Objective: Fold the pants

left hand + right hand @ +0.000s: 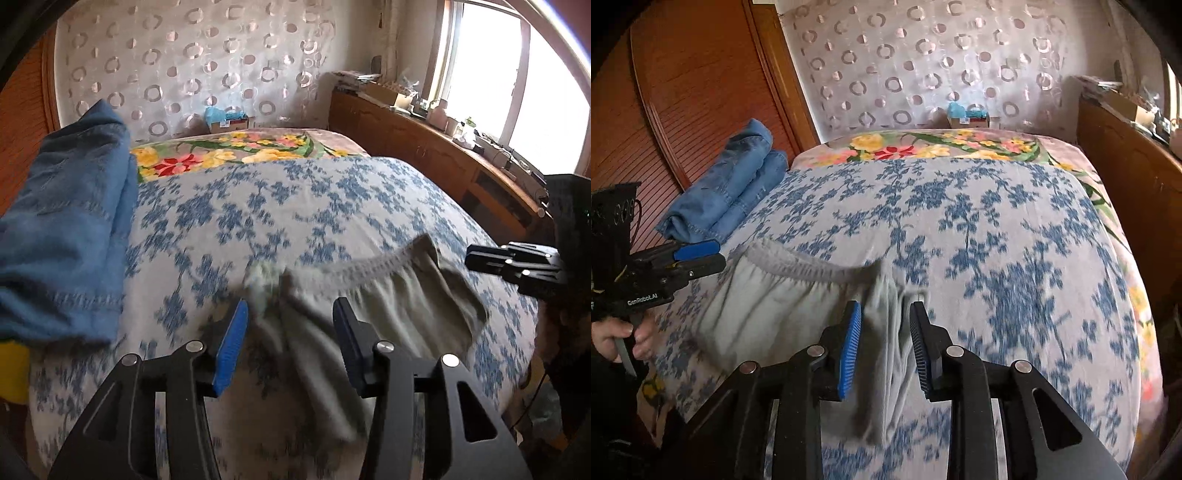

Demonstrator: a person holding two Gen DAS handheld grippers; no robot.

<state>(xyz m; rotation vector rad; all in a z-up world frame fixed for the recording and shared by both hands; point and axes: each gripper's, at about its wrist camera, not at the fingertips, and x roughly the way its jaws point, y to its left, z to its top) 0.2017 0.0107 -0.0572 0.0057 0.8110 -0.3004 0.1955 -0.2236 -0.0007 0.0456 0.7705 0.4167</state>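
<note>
Pale grey-green pants (798, 295) lie at lower centre on the blue-flowered bedspread (997, 236), waistband uppermost, apparently folded at least once; further folds look left. The left gripper (291, 343) gapes clear above them. The right gripper (886, 347) stands narrowly parted, loose cloth between. Folded jeans (738, 177) sit upper left.

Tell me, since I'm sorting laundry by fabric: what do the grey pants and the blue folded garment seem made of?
Grey pants: likely soft matte jersey knit; gathered elastic waistband, limp drape. Blue folded garment: looks like denim; faded blue with visible stitched seams.
</note>
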